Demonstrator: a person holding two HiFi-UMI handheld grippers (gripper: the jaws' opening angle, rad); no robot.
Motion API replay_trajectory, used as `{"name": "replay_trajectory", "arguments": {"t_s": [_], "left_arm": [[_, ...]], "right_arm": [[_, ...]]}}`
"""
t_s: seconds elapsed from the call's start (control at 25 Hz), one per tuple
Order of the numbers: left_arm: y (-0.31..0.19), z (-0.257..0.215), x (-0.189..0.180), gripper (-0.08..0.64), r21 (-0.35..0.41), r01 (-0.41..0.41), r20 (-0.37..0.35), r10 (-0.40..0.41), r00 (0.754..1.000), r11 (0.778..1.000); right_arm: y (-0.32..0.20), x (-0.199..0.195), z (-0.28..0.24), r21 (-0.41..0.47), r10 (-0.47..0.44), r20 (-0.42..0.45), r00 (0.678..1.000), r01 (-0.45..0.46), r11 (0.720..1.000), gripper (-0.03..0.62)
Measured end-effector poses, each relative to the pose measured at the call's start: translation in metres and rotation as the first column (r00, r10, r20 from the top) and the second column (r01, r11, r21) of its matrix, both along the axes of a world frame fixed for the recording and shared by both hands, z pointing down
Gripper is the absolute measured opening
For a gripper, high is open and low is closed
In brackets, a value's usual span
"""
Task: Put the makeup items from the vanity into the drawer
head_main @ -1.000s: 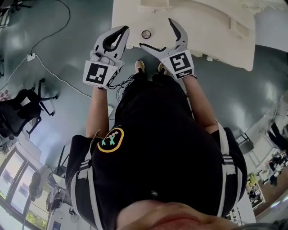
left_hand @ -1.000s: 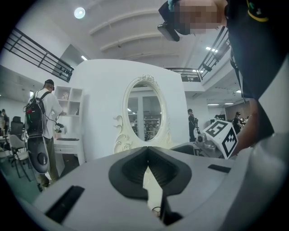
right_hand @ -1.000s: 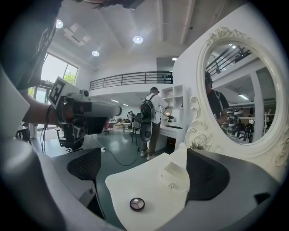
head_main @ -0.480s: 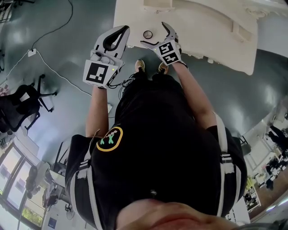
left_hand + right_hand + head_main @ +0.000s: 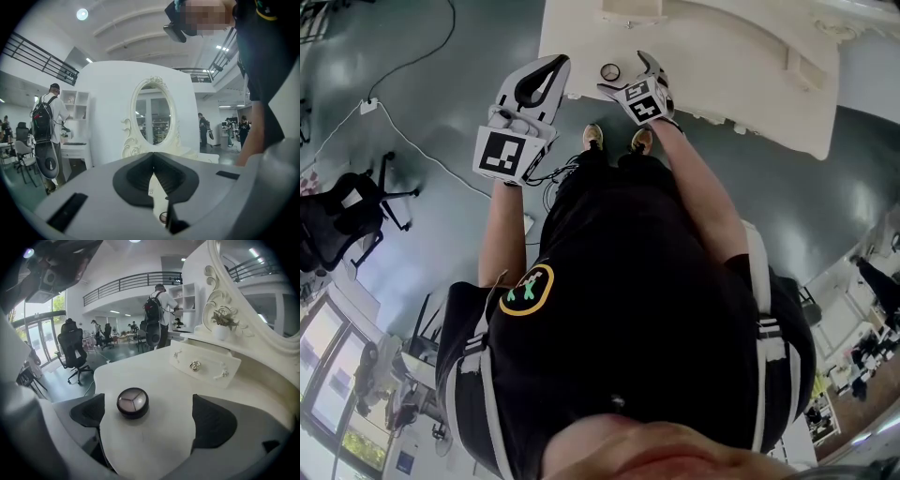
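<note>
My right gripper (image 5: 625, 77) is low over the white counter (image 5: 722, 66) with its fingers (image 5: 213, 420) spread wide and nothing between them gripped. In the right gripper view the makeup compact (image 5: 132, 402), a round black case with a clear lid over three wedge-shaped pans, sits flat on the counter inside the gap. It lies well off centre, just beside the dark pad on the left of that view. A thin strip of counter shows between the pad and the case, so they are not touching. The other pad is well apart from it, across bare counter. Beyond the compact, further back on the counter, I see the shut drawer front (image 5: 205, 364) with its small metal knob.

My left gripper (image 5: 555, 62) is held at the counter's near left edge. Its fingers (image 5: 140, 173) are pressed together with nothing between them, and they point toward the oval mirror (image 5: 152, 117). In the head view the compact (image 5: 609, 71) lies between my two grippers, much closer to the right one.
</note>
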State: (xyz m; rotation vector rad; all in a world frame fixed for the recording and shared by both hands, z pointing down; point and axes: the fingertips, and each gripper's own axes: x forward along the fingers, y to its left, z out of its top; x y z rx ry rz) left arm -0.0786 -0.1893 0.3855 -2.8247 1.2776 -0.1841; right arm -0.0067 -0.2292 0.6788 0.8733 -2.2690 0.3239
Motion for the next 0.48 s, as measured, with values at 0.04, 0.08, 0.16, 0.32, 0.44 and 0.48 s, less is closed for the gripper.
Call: {"name": "replay_trajectory", "arguments": {"t_s": [0.04,0.08,0.16,0.32,0.44,0.48], "left_arm": [[-0.0001,-0.0004,-0.0004,0.018,0.001,0.001,0.000,-0.001,1.000,1.000],[-0.0002,-0.0008,-0.0008,0.018,0.002,0.001,0.000,-0.001,1.000,1.000],[-0.0007,-0.0013,-0.0019,0.018,0.002,0.003,0.001,-0.003,1.000,1.000],[-0.0014,-0.0022,-0.0026,0.018,0.000,0.002,0.004,-0.002,1.000,1.000],[-0.0009,-0.0016,-0.0025,0.018,-0.002,-0.001,0.005,0.001,1.000,1.000],[-0.0006,-0.0013,-0.0022,0.018,-0.003,-0.002,0.005,0.003,1.000,1.000]], "right_arm": [[0.0013,0.0010,0.0035,-0.009,0.001,-0.008,1.000,-0.001,1.000,0.598],[0.0029,0.0019,0.0068,-0.016,0.001,-0.015,1.000,-0.001,1.000,0.598],[0.0045,0.0024,0.0101,-0.019,0.000,-0.026,1.000,-0.001,1.000,0.597],[0.0011,0.0019,0.0088,-0.021,0.013,-0.029,0.999,-0.013,1.000,0.598],[-0.0002,0.0008,0.0083,-0.015,0.017,-0.028,0.999,-0.018,1.000,0.597],[-0.0001,0.0008,0.0084,-0.014,0.017,-0.029,0.999,-0.018,1.000,0.597]]}}
